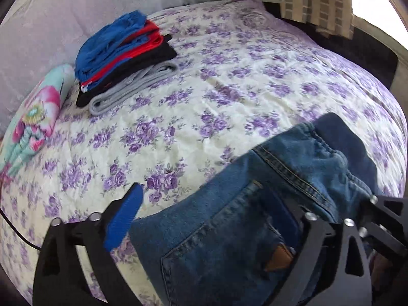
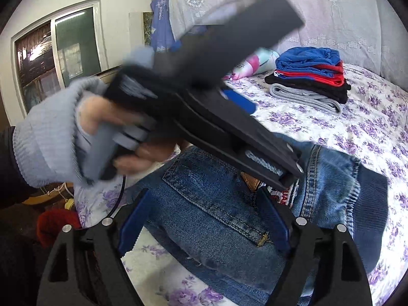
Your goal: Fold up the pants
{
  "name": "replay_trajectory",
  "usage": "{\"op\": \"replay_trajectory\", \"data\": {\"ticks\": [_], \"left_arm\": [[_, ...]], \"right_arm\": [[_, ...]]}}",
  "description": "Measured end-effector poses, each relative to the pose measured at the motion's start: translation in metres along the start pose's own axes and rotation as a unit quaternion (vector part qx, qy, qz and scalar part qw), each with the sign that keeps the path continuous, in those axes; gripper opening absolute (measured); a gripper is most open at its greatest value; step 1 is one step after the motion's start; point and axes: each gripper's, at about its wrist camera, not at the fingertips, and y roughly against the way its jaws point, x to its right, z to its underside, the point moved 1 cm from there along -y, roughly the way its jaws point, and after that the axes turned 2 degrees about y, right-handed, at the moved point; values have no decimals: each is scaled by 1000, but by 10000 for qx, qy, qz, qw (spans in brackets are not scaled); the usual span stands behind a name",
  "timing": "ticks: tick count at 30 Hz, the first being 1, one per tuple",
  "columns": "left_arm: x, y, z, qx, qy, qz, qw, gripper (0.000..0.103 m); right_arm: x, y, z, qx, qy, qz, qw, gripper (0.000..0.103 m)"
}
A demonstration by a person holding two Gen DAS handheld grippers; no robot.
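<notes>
Blue jeans (image 1: 229,229) lie back side up on the flowered bedspread (image 1: 229,76), with a back pocket and a brown waist patch showing. My left gripper (image 1: 206,216) is open wide over them. Its left pad hangs above bare bedspread and its right pad stands over the denim near the patch. In the right wrist view the jeans (image 2: 216,211) run between the blue pads of my right gripper (image 2: 204,224), which is open. Bedspread shows between its left pad and the denim. A hand (image 2: 132,153) in a pale blue sleeve holds the blurred left gripper across that view.
A stack of folded clothes (image 1: 122,58) in blue, red, black and grey sits at the head of the bed (image 2: 311,76). A flowered pillow (image 1: 33,127) lies beside it. A curtain (image 1: 313,0) hangs past the far side, and a window (image 2: 56,51) is on the wall.
</notes>
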Motion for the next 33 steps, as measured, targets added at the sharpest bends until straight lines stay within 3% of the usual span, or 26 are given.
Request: {"op": "replay_trajectory", "data": {"ticks": [2, 4, 5, 7, 10, 13, 16, 20, 23, 25, 29, 33], "left_arm": [[-27, -13, -1, -378, 655, 775, 9941, 99], [-40, -14, 1, -528, 1045, 1150, 9864, 99], [-40, -10, 2, -463, 1026, 1089, 9877, 99], [-38, 7, 0, -228, 850, 629, 9941, 99], [-46, 34, 0, 132, 808, 179, 9965, 98], [-64, 55, 8, 286, 1025, -91, 9943, 98], [-74, 67, 25, 337, 1318, -360, 9900, 98], [-62, 70, 43, 349, 1326, -501, 9893, 98], [-46, 43, 53, 91, 1095, -624, 9920, 98], [-40, 26, 62, 102, 1108, -748, 9910, 99], [-38, 34, 59, 232, 1021, -889, 9905, 99], [-35, 51, 60, 337, 1021, -882, 9903, 98]], "right_arm": [[2, 0, -1, -6, -26, -38, 10000, 84], [1, 0, -3, -35, 3, -56, 10000, 85], [0, 0, -3, -52, 50, -53, 10000, 87], [-3, 2, -4, -71, 142, -51, 9999, 88], [-2, 16, -7, 90, 156, -39, 9998, 88], [17, 40, -17, 433, -64, 271, 9987, 88], [49, 47, -28, 416, -429, 914, 9940, 88], [78, 35, -29, 225, -734, 1206, 9897, 88], [96, 6, -9, -244, -914, 1255, 9876, 89], [95, 1, -2, -170, -818, 1355, 9872, 90], [95, 5, -5, -239, -788, 1314, 9879, 89], [86, 33, -9, 211, -830, 1373, 9868, 89]]}}
